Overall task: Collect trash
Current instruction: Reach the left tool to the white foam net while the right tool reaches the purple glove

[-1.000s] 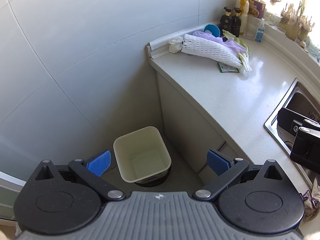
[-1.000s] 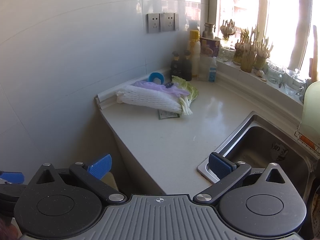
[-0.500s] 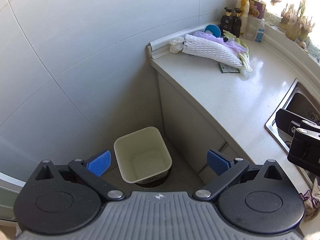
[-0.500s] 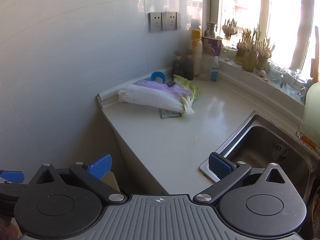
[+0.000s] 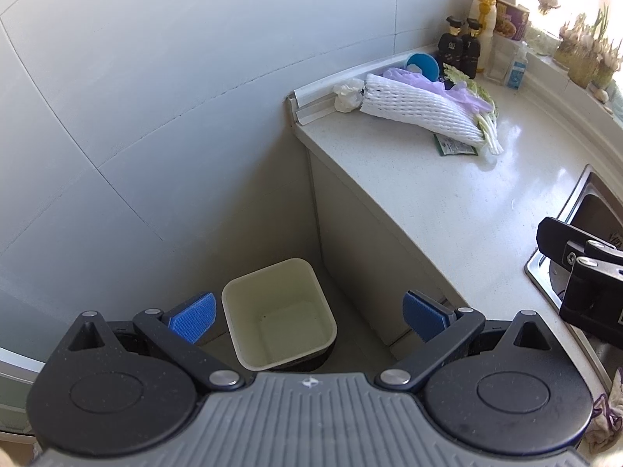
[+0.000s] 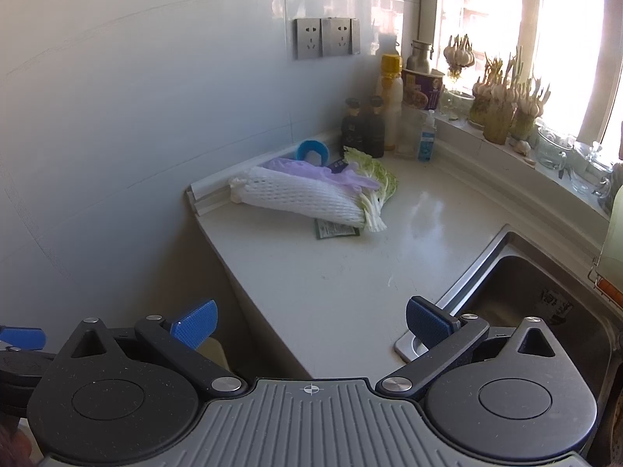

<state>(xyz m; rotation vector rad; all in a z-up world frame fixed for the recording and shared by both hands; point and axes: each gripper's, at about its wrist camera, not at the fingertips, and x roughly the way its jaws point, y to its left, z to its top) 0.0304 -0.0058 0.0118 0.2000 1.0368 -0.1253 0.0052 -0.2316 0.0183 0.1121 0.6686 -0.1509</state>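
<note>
Beside the counter (image 6: 350, 272), both hand-held grippers, left (image 5: 307, 313) and right (image 6: 309, 321), wide and empty above the bin (image 5: 278, 311).

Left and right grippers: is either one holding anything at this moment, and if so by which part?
Nothing is held. The left gripper and the right gripper both have their jaws spread wide with nothing between them.

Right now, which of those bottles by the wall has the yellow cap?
The tall white bottle, standing behind the two short dark bottles; the small clear bottle to its right has a blue label.
</note>
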